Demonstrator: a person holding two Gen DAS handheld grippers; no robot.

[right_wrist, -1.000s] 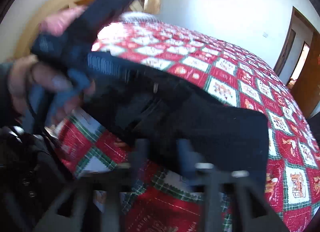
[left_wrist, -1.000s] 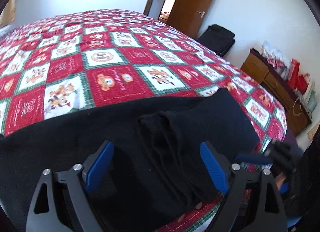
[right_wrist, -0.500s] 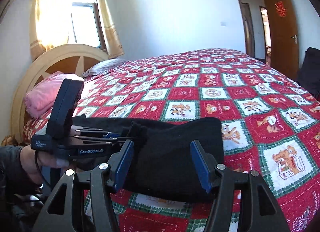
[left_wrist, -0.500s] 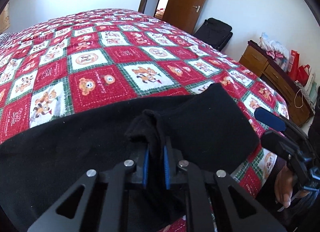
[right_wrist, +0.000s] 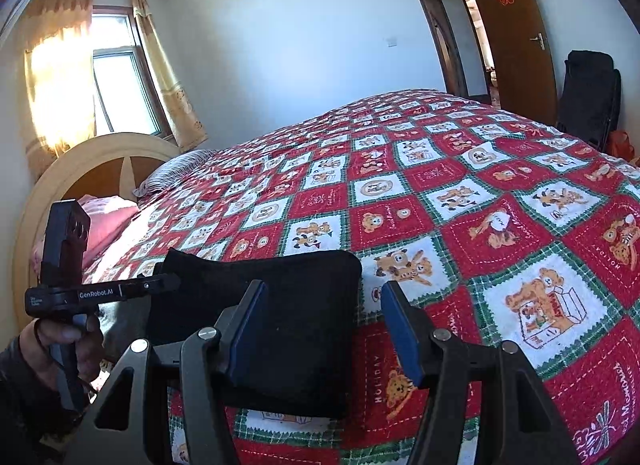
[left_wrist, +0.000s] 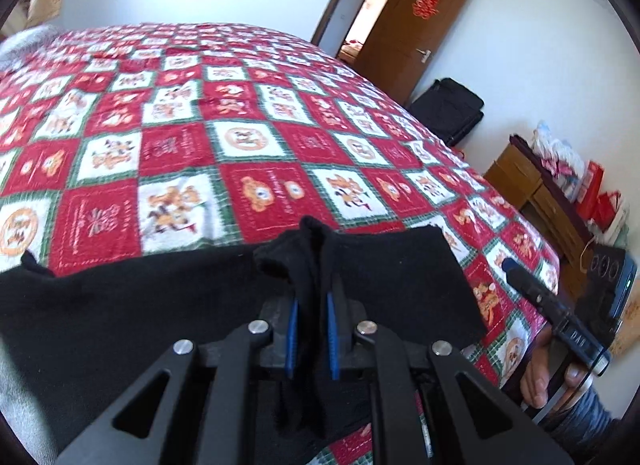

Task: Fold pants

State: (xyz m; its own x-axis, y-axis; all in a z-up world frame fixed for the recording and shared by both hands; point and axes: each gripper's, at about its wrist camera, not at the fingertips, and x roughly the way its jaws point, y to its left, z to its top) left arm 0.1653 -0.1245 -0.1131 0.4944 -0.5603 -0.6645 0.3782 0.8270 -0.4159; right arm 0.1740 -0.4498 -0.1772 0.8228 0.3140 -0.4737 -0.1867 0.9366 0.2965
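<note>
Left tool (left_wrist: 311,297): blue pads together, clamped on a raised pinch of the black pants (left_wrist: 400,273). Cloth bunches up between the pads and stands just ahead of the tips; the rest spreads flat to both sides of this tool on the quilt (left_wrist: 248,145), near the bed's edge.

Right tool (right_wrist: 320,325): pads apart, nothing between them. Its left pad overlaps the pants' folded end (right_wrist: 288,305) in view; contact cannot be told. Its right pad is over bare quilt. A hand (right_wrist: 60,345) holds the left tool.
</note>
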